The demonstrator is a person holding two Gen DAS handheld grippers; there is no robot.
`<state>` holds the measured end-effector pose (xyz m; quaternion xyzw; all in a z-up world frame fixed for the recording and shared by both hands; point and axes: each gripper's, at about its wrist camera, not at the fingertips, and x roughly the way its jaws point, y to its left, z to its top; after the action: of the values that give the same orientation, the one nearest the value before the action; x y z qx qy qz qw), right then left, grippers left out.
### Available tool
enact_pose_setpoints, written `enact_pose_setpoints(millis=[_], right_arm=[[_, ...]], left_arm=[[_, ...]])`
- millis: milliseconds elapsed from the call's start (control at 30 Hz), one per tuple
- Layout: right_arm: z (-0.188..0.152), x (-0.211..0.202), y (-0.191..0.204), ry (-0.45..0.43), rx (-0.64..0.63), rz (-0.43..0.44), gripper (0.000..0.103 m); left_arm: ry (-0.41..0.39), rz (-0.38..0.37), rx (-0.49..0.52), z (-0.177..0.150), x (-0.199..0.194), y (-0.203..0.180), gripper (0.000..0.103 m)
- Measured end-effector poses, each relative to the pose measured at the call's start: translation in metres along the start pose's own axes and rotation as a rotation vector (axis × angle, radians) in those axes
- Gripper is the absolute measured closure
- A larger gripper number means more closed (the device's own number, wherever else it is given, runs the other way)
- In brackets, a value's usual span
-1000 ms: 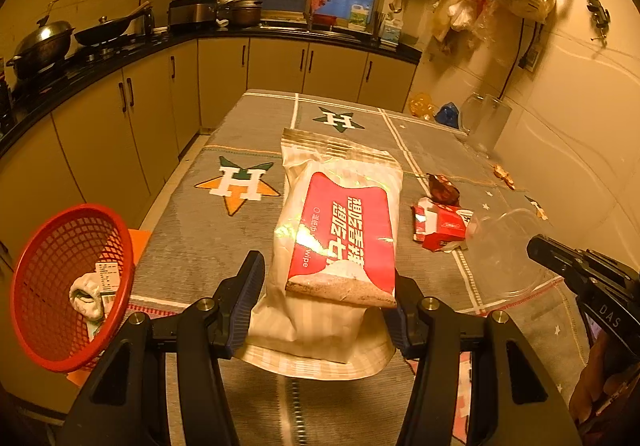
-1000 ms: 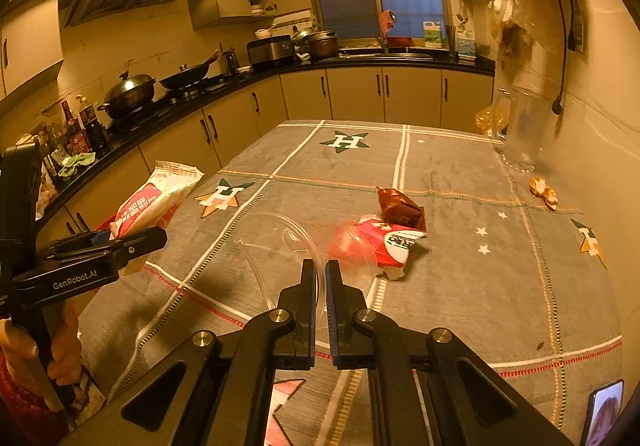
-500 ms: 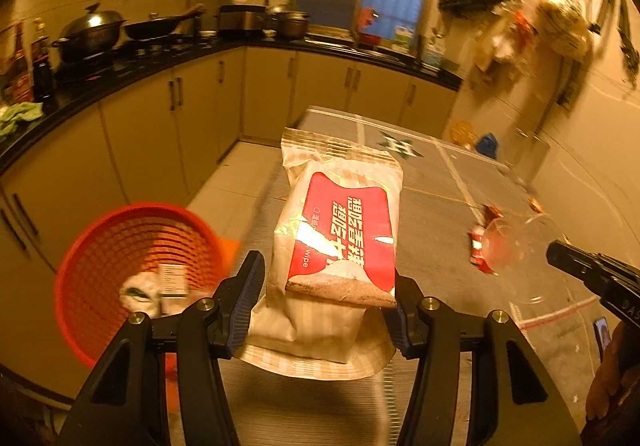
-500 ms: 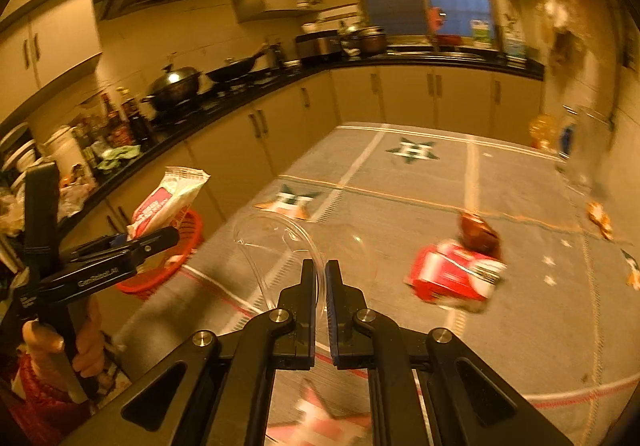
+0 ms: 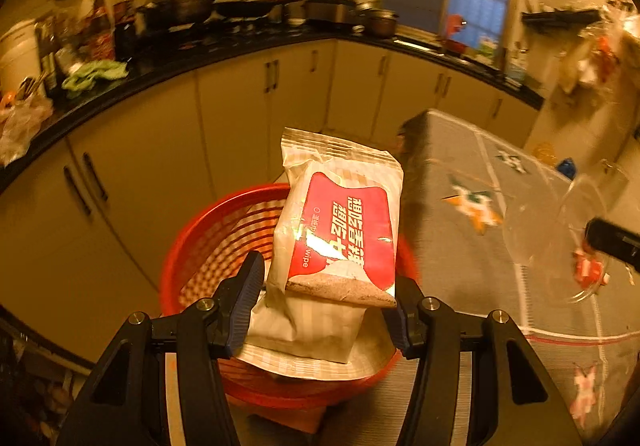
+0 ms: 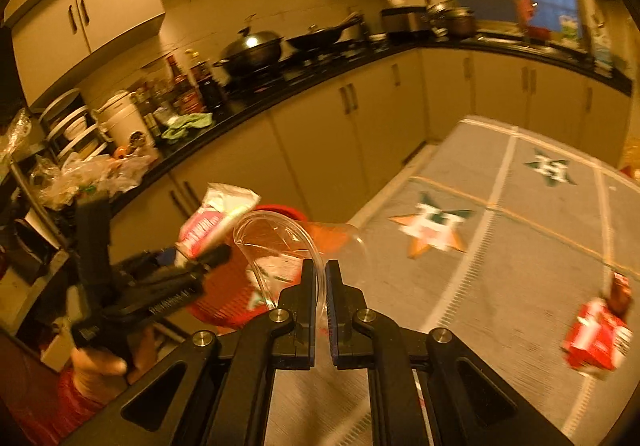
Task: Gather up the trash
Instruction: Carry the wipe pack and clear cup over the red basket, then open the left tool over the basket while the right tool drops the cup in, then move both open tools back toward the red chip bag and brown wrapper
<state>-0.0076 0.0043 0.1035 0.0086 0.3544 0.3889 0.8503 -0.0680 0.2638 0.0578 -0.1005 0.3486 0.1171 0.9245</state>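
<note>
My left gripper [image 5: 325, 300] is shut on a white and red wet-wipe packet [image 5: 340, 230] and holds it right above the red mesh basket [image 5: 208, 246] beside the table's left edge. My right gripper [image 6: 319, 278] is shut on the rim of a clear plastic cup [image 6: 296, 242], held in the air near the basket [image 6: 224, 302]. In the right wrist view the left gripper [image 6: 200, 260] with the packet [image 6: 212, 218] is just left of the cup. The cup [image 5: 556, 242] also shows in the left wrist view.
A red crumpled wrapper [image 6: 596, 338] lies on the grey star-patterned tablecloth [image 6: 520, 246] at the right. Kitchen cabinets [image 5: 224, 118] and a black counter with pots stand behind the basket. More small scraps [image 5: 588, 270] lie on the table.
Both grippers have swung left, off the table toward the basket. The packet, earlier over the table, is now above the basket. The cup has come along toward the basket.
</note>
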Motion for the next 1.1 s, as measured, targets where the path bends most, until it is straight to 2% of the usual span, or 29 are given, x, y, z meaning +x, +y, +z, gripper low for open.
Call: enact_pose_setpoints(millis=[167,333,533,667,733,833,1100], right_arm=[[0.016,0.039,0.014,0.035,0.024,0.087,0.097],[0.023,0.081,0.023,0.079,0.052,0.117,0.097],[0.024,0.112,0.021,0.116,0.109,0.138,0.095],[0.025,0.109,0.017,0.111,0.128,0.153,0.077],[0.026,0.102,0.016,0.094,0.125,0.147,0.076],[0.027,0.091,0.012,0.081,0.13,0.148,0.076],[0.017,0.057,-0.002,0.054,0.146,0.132,0.076]], left_arm=[[0.039,0.061,-0.018,-0.006,0.02,0.023,0.048],[0.069,0.073,-0.043,-0.011,0.033,0.037,0.048],[0.092,0.064,-0.056,-0.014,0.041,0.042,0.046],[0.088,0.061,-0.05,-0.014,0.039,0.04,0.042],[0.084,0.058,-0.052,-0.012,0.036,0.038,0.042],[0.075,0.06,-0.052,-0.01,0.034,0.038,0.035],[0.058,0.064,-0.027,-0.005,0.02,0.023,0.035]])
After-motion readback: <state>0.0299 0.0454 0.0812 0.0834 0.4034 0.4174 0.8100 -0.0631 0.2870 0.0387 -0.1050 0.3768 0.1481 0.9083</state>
